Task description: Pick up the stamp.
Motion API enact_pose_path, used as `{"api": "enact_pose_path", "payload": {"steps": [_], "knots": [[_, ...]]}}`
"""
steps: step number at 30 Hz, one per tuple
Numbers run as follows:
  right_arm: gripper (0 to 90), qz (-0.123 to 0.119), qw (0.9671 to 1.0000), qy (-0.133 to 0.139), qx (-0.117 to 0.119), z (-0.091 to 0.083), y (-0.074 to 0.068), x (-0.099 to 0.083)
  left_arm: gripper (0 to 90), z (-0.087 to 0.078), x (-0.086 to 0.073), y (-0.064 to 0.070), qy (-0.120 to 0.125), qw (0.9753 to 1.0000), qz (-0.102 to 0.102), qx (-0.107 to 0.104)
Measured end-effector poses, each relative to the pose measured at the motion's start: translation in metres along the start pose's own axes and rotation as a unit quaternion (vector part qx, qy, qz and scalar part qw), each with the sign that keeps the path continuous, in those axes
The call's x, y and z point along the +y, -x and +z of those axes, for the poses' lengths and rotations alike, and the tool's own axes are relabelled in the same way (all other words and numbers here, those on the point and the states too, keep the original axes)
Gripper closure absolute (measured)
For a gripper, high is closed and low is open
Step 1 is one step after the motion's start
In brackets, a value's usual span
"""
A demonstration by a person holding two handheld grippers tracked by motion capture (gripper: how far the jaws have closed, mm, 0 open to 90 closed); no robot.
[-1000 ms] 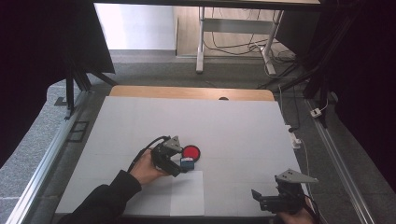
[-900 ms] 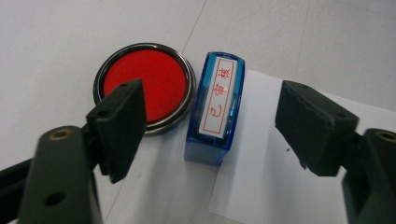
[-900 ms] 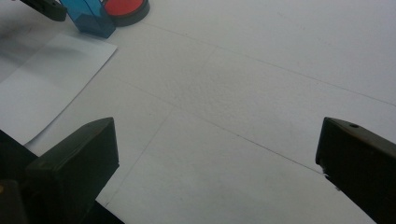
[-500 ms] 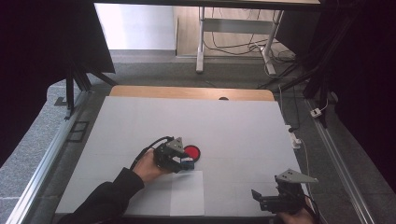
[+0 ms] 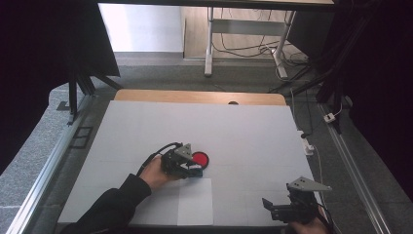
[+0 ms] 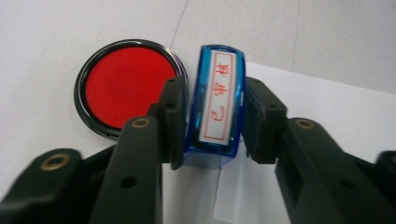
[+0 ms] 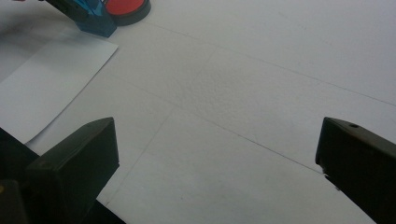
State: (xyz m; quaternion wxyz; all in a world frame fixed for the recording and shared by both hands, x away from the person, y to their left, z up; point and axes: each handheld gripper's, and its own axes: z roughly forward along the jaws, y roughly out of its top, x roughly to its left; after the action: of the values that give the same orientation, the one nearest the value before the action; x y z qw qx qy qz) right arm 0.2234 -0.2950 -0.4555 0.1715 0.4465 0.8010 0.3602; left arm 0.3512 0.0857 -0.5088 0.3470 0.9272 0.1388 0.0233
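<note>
The white table (image 5: 243,131) is evenly and softly lit from above, while its surroundings are lost in darkness. Faint glare is seen on the ink pad (image 6: 126,86) rim. The near jaws are rendered blurred and underexposed; grain is noticeable

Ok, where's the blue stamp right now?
The blue stamp sits between the left gripper jaws, just right of the red ink pad in the left gripper view, at the white paper sheet far edge.

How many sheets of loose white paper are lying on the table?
1. The paper sheet lies near the table's front edge, just in front of the blue stamp and the red ink pad. No other sheet is visible.
</note>
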Motion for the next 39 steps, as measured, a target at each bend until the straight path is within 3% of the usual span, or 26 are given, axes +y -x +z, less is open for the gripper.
{"api": "enact_pose_path", "payload": {"steps": [12,23,30,34,39], "knots": [[0.0,0.0,1.0,0.0,0.001,0.0,0.0,0.0,69.3,-0.002,0.0,0.001,-0.001,0.9998,0.02,0.003],[0.0,0.0,1.0,0.001,0.001,0.0,0.0,0.0,69.4,-0.01,0.005,0.004,0.012,0.9996,0.023,0.013],[0.0,-0.001,1.0,0.001,0.001,0.0,0.0,0.0,69.4,-0.023,0.007,0.008,0.028,0.9994,0.009,0.019],[0.0,-0.001,1.0,0.002,0.001,0.0,0.0,0.0,69.4,-0.028,0.008,0.009,0.031,0.999,-0.024,0.022],[0.0,0.0,1.0,0.002,0.001,0.0,0.0,0.0,69.4,-0.035,0.008,0.013,0.036,0.9986,-0.027,0.028]]}}
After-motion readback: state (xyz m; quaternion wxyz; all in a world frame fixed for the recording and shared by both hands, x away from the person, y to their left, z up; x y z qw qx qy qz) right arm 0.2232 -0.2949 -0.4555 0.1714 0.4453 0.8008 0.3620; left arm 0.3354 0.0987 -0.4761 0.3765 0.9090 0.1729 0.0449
